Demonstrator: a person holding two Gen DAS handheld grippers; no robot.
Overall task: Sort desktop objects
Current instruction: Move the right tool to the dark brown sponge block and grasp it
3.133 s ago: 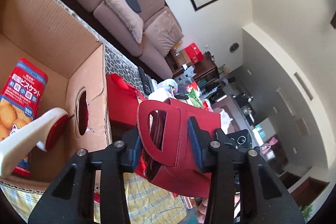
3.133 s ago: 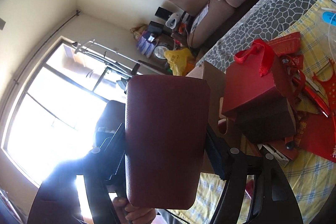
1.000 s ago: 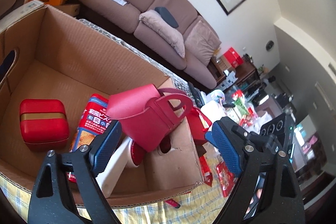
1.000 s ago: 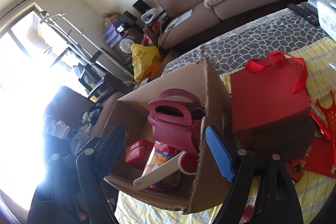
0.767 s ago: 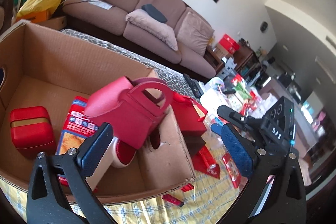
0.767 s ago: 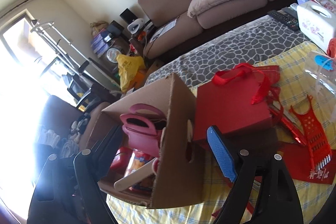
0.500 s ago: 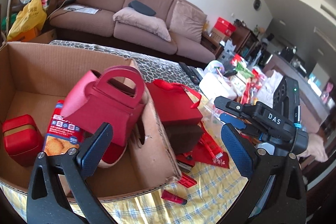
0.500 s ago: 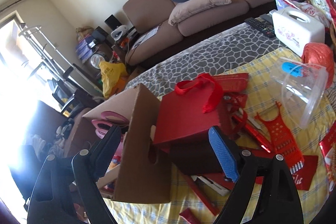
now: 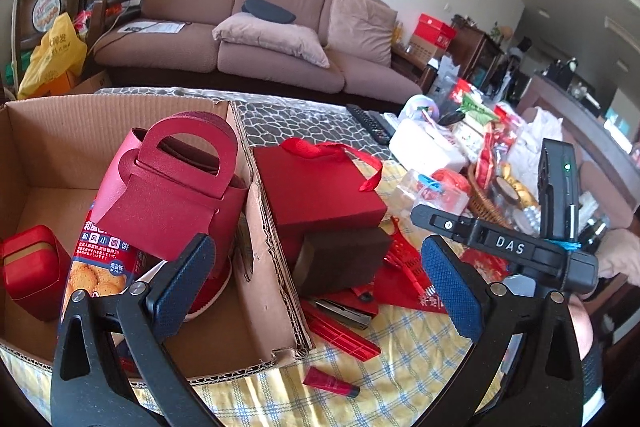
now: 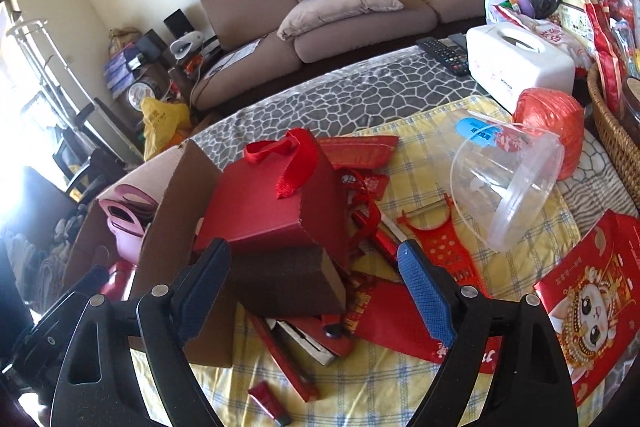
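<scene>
A cardboard box (image 9: 264,267) at the left holds a dark red handled bag (image 9: 176,195), a biscuit pack (image 9: 100,267) and a small red tin (image 9: 28,267). Beside it a red gift bag with ribbon handles (image 9: 320,187) rests on a brown block (image 9: 340,259); both show in the right wrist view (image 10: 276,211). My left gripper (image 9: 316,279) is open and empty above the box's right wall. My right gripper (image 10: 316,295) is open and empty above the gift bag and block. A small red tube (image 9: 330,382) lies on the yellow cloth.
Red packaging pieces and a red slotted plastic piece (image 10: 444,247) lie around the block. A clear plastic tub (image 10: 504,183), a red twine ball (image 10: 548,123), a white tissue box (image 10: 520,63), a wicker basket (image 10: 612,131) and a red printed box (image 10: 588,307) crowd the right.
Both grippers let go of the dark red bag, which now sits in the box. Both have opened wide and swung right, toward the red gift bag and clutter.
</scene>
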